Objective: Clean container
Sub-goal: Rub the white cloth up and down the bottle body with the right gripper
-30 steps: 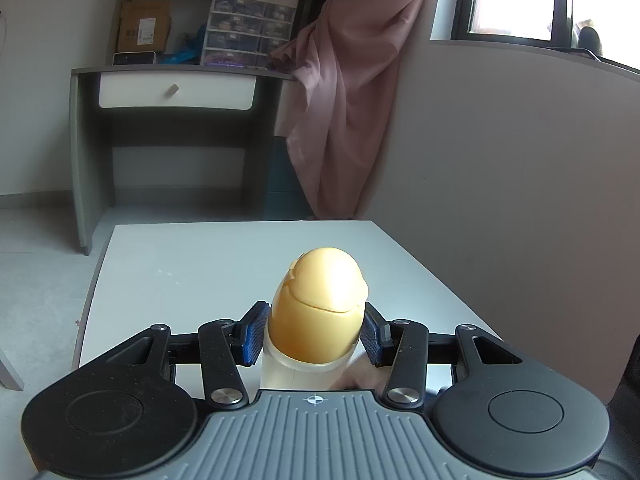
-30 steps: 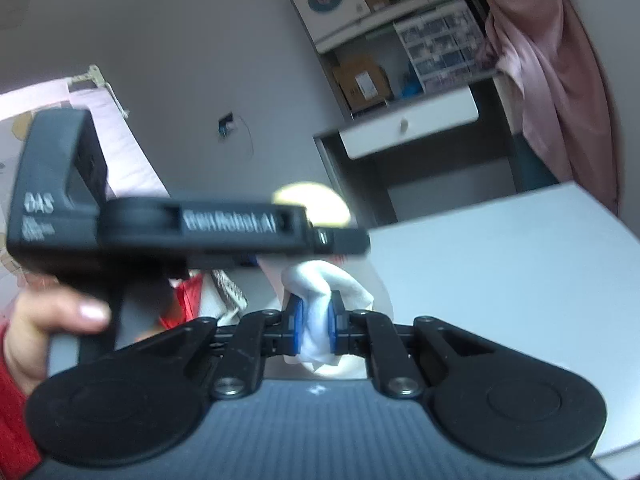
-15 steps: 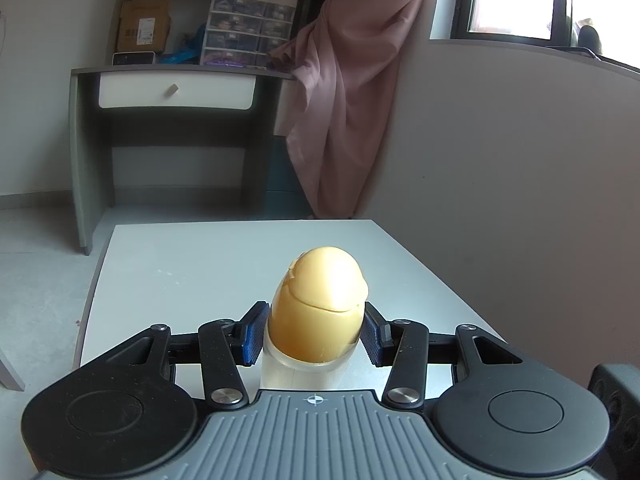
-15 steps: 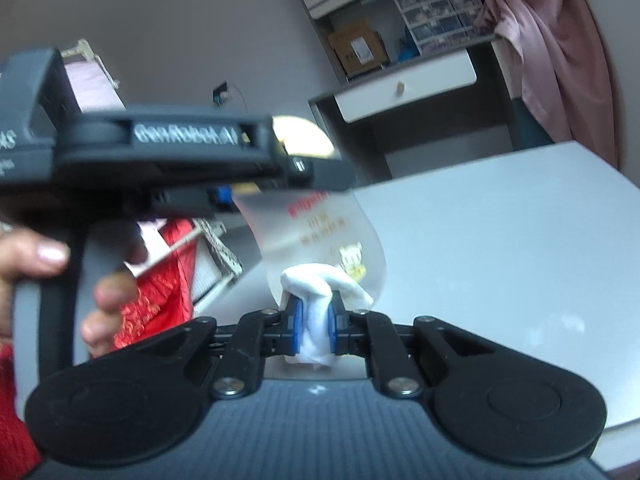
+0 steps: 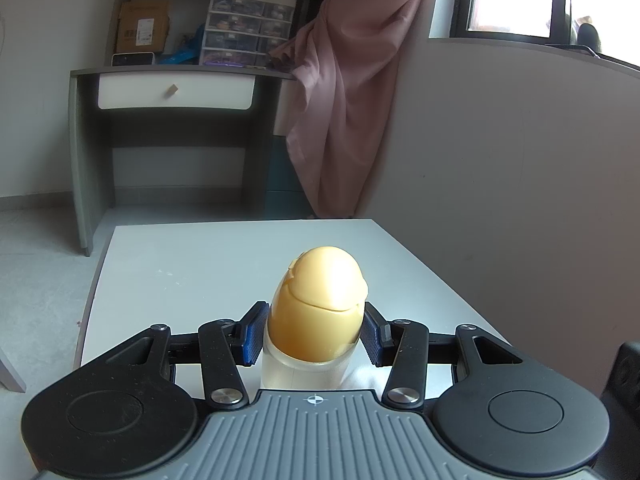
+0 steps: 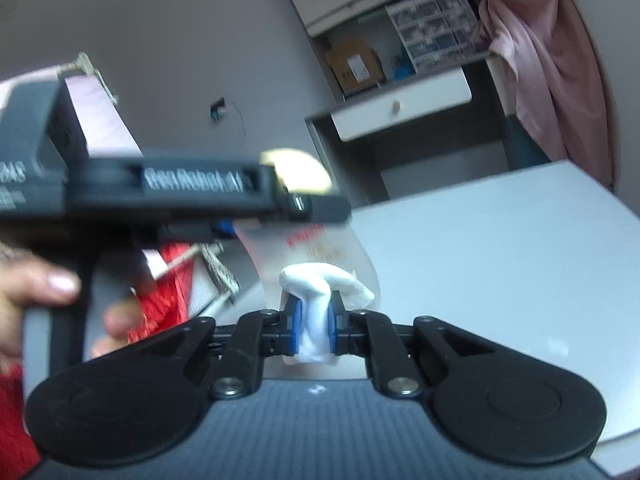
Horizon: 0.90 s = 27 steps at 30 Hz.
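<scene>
The table [image 5: 200, 272] is bearing the bottle [image 5: 316, 312], which is standing upright between the left gripper [image 5: 314, 334] pads; these are pinching its clear, smooth body under the glossy yellow egg-shaped cap. The right gripper [image 6: 314, 324] is pinching a soft white wad [image 6: 320, 284], pressing it on the bottle wall. Risk: hard wiping is likely to twist the slick bottle out of the grip, or drag the wad loose.

Right gripper [image 6: 313, 322] pinches white cloth [image 6: 320, 292] against translucent container [image 6: 320, 244].
</scene>
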Available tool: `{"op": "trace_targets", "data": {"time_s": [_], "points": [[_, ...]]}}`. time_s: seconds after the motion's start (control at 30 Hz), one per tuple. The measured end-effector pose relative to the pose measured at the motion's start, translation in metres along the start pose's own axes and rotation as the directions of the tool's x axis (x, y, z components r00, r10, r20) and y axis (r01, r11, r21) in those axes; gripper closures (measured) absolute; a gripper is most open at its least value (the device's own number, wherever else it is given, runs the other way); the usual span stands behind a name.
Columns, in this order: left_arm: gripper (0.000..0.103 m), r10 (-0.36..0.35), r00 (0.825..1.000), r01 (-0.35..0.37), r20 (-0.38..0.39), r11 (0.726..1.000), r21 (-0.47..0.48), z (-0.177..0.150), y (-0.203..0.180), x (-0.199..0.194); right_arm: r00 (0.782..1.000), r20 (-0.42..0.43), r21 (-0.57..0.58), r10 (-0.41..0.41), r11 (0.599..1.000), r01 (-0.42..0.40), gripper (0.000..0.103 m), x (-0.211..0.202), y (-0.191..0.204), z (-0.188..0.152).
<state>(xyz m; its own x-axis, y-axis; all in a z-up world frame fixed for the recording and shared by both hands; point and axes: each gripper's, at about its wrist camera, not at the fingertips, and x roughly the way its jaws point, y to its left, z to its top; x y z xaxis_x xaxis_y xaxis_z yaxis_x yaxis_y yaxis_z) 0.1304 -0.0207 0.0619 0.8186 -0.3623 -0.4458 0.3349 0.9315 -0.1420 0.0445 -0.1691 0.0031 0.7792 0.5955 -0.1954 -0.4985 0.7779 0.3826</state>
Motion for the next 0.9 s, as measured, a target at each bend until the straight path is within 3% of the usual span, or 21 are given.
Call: {"op": "trace_targets", "data": {"time_s": [0.23,0.73,0.9], "points": [[0.054,-0.002,1.0,0.002,0.0,1.0,0.0,0.0,0.001,0.0,0.999,0.051,-0.014,0.01,1.0,-0.009,0.091,-0.005,0.003,0.008],[0.054,-0.003,1.0,0.003,0.003,1.0,0.002,-0.003,0.006,-0.001,0.995,-0.088,0.007,-0.043,0.999,0.043,0.091,0.014,-0.012,-0.014],[0.054,-0.001,1.0,0.001,0.002,1.0,0.004,-0.003,0.006,-0.002,0.994,-0.098,0.013,-0.047,0.999,0.048,0.091,0.015,-0.013,-0.015]]}}
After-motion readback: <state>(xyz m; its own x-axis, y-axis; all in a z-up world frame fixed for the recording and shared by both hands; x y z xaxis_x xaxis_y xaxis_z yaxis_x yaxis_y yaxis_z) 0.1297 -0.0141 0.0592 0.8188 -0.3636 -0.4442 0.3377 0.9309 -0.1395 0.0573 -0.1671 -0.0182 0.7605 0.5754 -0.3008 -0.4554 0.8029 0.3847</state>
